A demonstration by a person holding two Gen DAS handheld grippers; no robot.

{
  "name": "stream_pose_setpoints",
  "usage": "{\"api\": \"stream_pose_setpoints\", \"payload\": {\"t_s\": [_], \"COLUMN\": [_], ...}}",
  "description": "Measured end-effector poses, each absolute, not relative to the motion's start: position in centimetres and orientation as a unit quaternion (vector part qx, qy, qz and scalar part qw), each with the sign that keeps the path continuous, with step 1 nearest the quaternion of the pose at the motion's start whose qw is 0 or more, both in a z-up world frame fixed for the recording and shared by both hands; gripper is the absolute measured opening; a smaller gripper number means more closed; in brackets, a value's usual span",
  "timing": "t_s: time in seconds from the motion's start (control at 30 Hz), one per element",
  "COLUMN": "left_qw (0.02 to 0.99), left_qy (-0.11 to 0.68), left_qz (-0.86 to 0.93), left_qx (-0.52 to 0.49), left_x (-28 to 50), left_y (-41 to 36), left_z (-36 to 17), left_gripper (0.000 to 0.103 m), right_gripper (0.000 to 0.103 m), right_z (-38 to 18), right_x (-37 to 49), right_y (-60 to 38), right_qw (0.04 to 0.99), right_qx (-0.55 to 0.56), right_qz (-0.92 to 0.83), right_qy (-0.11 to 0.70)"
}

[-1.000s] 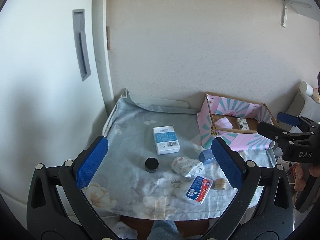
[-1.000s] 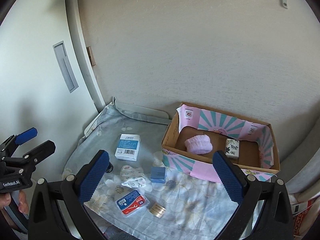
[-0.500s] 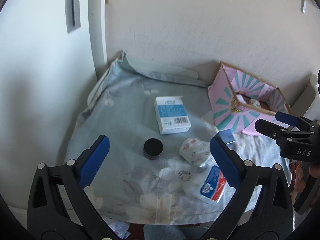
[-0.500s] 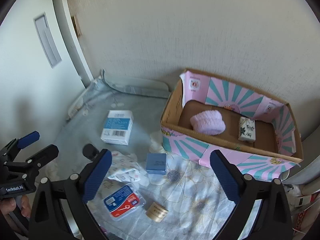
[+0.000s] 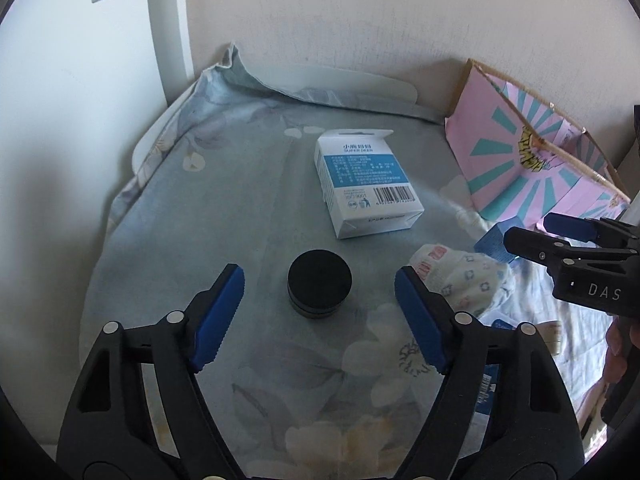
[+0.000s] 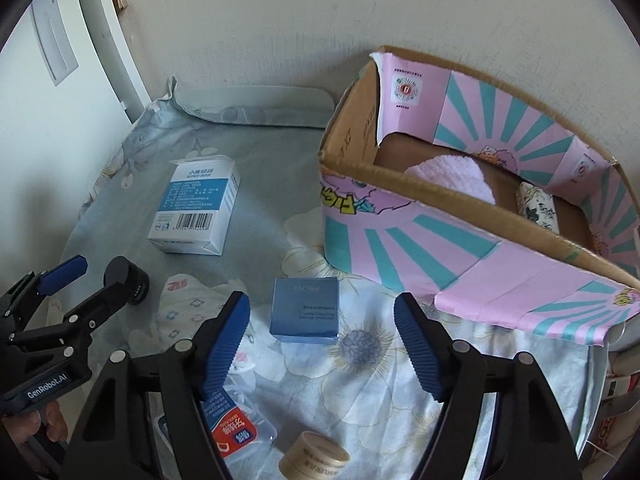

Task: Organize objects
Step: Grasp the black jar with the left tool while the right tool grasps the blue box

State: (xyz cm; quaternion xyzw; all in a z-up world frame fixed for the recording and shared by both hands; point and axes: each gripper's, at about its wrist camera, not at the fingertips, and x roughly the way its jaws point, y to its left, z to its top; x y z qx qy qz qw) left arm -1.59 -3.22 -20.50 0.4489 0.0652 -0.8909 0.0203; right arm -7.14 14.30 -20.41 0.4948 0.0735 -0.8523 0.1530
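My left gripper (image 5: 319,316) is open, low over the flowered cloth, with a black round jar (image 5: 319,289) just ahead between its fingers. A white and blue carton (image 5: 366,187) lies beyond it. My right gripper (image 6: 320,336) is open, with a small blue box (image 6: 305,310) between its fingers. A pink and teal cardboard box (image 6: 460,256) stands at the right; it holds a pink fluffy item (image 6: 452,178) and a small patterned pack (image 6: 536,204). The left gripper also shows in the right wrist view (image 6: 76,284).
A crumpled patterned pouch (image 5: 464,280) lies right of the jar. A clear case with a red and blue label (image 6: 234,428) and a gold tin (image 6: 314,460) lie near the front edge. Walls close off the back and left.
Both grippers have moved forward and down towards the table. The black jar now sits between the left fingers and the blue box between the right fingers.
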Motion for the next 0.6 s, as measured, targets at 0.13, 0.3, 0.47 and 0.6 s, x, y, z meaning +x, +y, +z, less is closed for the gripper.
{"api": "stream_pose_setpoints", "payload": {"t_s": [0.13, 0.3, 0.47, 0.6], "left_qw": [0.020, 0.019, 0.019, 0.017], "left_qy": [0.065, 0.063, 0.056, 0.051], "left_qz": [-0.887, -0.883, -0.880, -0.883], "left_qx": [0.457, 0.466, 0.472, 0.467], "left_x": [-2.1, -2.5, -2.6, -2.6], "left_y": [-3.3, -3.4, -3.5, -3.4], "left_z": [-21.5, -22.6, -23.2, -23.3], "left_gripper": [0.064, 0.053, 0.040, 0.034], "right_gripper": [0.064, 0.057, 0.041, 0.036], "right_z": [-21.4, -22.3, -23.0, -23.2], "right_x": [-7.7, -8.0, -8.1, -8.2], "right_y": [14.2, 14.0, 13.6, 13.3], "right_qw": [0.152, 0.155, 0.163, 0.165], "right_qx": [0.504, 0.513, 0.523, 0.524], "right_qz": [-0.847, -0.841, -0.834, -0.832], "right_qy": [0.070, 0.070, 0.069, 0.073]}}
